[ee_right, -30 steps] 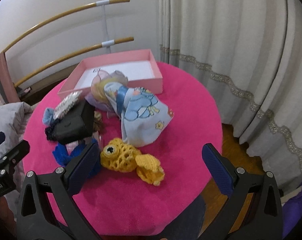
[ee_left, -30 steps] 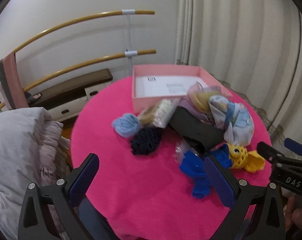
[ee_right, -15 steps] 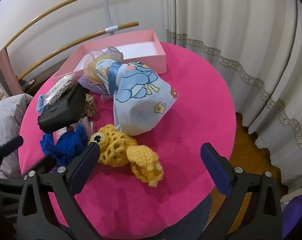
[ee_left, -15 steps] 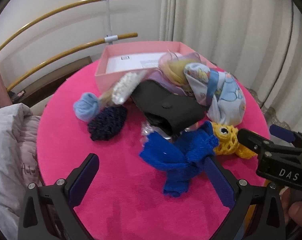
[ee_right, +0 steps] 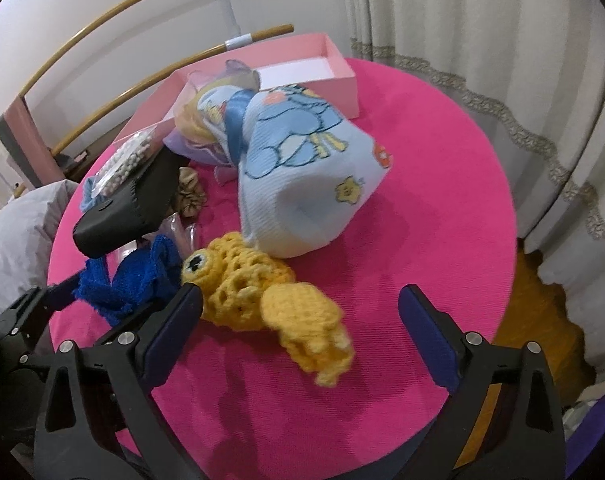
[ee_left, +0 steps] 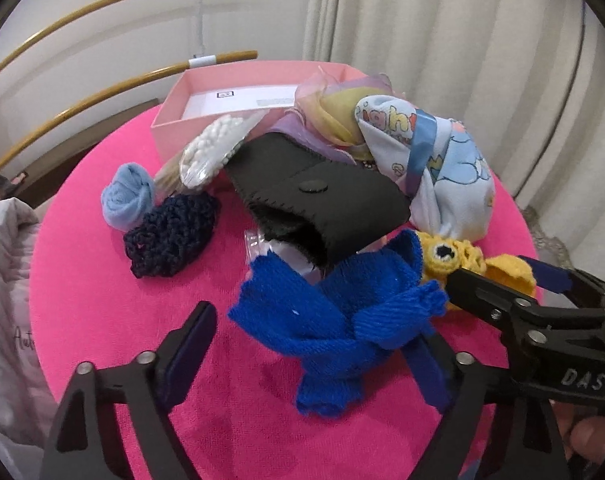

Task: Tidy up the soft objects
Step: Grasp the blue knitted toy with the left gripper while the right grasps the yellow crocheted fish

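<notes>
A pile of soft things lies on a round pink table (ee_left: 114,320). A bright blue knit piece (ee_left: 342,320) lies between the fingers of my open left gripper (ee_left: 314,344); it also shows in the right wrist view (ee_right: 122,280). A yellow crochet toy (ee_right: 262,300) lies between the fingers of my open right gripper (ee_right: 302,320) and shows in the left wrist view (ee_left: 462,260). Behind are a black pouch (ee_left: 322,200), a light blue printed cloth (ee_right: 302,168), a navy knit piece (ee_left: 170,236), a pale blue roll (ee_left: 126,196) and a bag of white beads (ee_left: 214,148).
An open pink box (ee_left: 230,100) with white paper inside stands at the table's far side. Curtains (ee_right: 502,40) hang to the right. Curved wooden rails (ee_left: 82,92) run behind. A grey-white padded cloth (ee_left: 6,300) lies left of the table. The floor (ee_right: 534,320) shows at right.
Both grippers have moved forward and down toward the pile. The blue knit piece now lies between the left fingers and the yellow toy between the right fingers.
</notes>
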Demonstrator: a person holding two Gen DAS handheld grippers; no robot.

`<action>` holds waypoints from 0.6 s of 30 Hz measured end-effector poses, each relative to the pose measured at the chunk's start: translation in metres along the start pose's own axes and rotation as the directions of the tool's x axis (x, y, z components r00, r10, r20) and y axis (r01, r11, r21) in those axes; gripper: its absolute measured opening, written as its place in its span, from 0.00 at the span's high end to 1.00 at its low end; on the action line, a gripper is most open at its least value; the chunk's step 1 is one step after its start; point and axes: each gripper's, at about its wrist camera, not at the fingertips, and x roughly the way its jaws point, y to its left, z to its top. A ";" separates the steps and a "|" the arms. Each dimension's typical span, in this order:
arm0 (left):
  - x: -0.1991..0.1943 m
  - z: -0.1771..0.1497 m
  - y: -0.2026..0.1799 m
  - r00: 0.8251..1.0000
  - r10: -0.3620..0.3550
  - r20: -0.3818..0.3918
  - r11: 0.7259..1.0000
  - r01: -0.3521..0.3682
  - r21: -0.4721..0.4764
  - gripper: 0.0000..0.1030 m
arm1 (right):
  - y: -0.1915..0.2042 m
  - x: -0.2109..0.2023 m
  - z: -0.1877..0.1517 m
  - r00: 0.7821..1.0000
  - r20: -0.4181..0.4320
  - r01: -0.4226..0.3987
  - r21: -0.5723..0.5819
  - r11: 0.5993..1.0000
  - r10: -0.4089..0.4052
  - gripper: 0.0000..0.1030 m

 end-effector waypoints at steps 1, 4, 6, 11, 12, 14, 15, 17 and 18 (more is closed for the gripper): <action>-0.001 -0.002 0.003 1.000 -0.008 0.003 1.000 0.008 0.004 0.23 | 0.003 0.001 0.000 1.000 -0.003 -0.005 -0.006 1.000 0.005 0.06; -0.005 -0.005 0.010 0.999 -0.031 0.007 1.000 0.031 0.006 0.31 | 0.009 0.004 -0.001 1.000 -0.008 -0.008 -0.013 1.000 0.008 0.07; -0.009 -0.008 0.014 0.999 -0.038 0.011 0.999 0.038 0.010 0.34 | 0.012 0.007 -0.001 1.000 -0.011 -0.008 -0.011 1.000 0.008 0.09; -0.015 -0.012 0.009 1.000 0.021 0.023 0.999 -0.022 0.041 0.19 | 0.017 0.014 -0.002 1.000 -0.008 0.022 -0.020 1.000 -0.022 0.28; -0.016 -0.012 0.008 0.999 0.029 0.030 0.999 -0.030 0.045 0.18 | 0.017 0.014 -0.001 1.000 -0.003 0.028 -0.023 0.999 -0.028 0.30; -0.016 -0.009 0.008 1.000 -0.007 0.031 1.000 0.006 0.031 0.25 | 0.016 0.012 -0.002 0.999 0.004 0.036 -0.027 0.999 -0.036 0.45; -0.015 -0.008 0.010 0.999 -0.029 0.025 0.999 0.028 0.018 0.29 | 0.017 0.010 -0.003 0.999 0.006 0.038 -0.030 0.999 -0.038 0.49; -0.015 -0.008 0.012 0.996 -0.087 0.010 0.996 0.087 0.005 0.46 | 0.015 0.007 -0.006 1.000 0.005 0.026 -0.023 0.999 -0.026 0.61; -0.016 -0.009 0.012 0.996 -0.093 0.010 0.996 0.093 0.007 0.48 | 0.015 0.005 -0.007 1.000 0.005 0.025 -0.021 0.999 -0.025 0.63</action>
